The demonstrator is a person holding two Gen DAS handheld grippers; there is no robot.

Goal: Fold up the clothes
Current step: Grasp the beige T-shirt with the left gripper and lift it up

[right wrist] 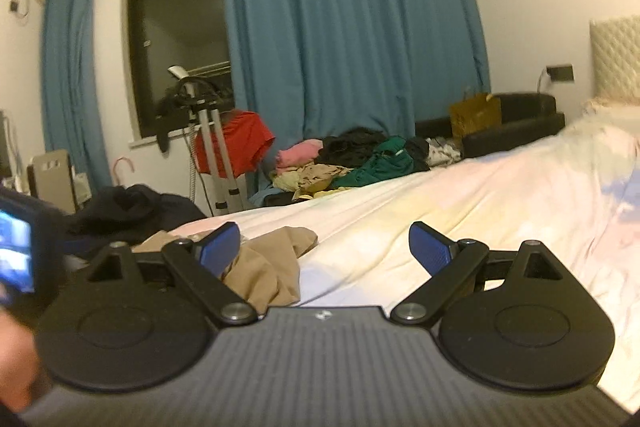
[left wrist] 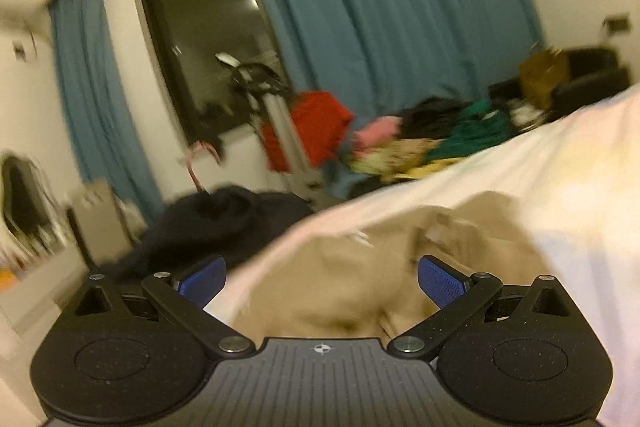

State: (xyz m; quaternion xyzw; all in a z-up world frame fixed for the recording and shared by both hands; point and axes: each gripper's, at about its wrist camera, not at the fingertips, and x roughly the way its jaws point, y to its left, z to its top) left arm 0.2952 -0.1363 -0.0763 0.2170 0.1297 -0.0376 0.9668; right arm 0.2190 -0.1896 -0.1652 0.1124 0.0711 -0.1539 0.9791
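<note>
Jaws apart over pale bed (right wrist: 460,195)

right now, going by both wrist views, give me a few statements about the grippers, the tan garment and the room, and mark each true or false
1. The left gripper is open, with nothing between its fingers. True.
2. The right gripper is shut on the tan garment. False: it is open, and the garment lies crumpled on the bed sheet by its left finger.
3. The curtains are red. False: they are blue.
4. A pile of mixed clothes lies beyond the far edge of the bed. True.
5. The tan garment is folded neatly. False: it is bunched up and not yet folded.
</note>
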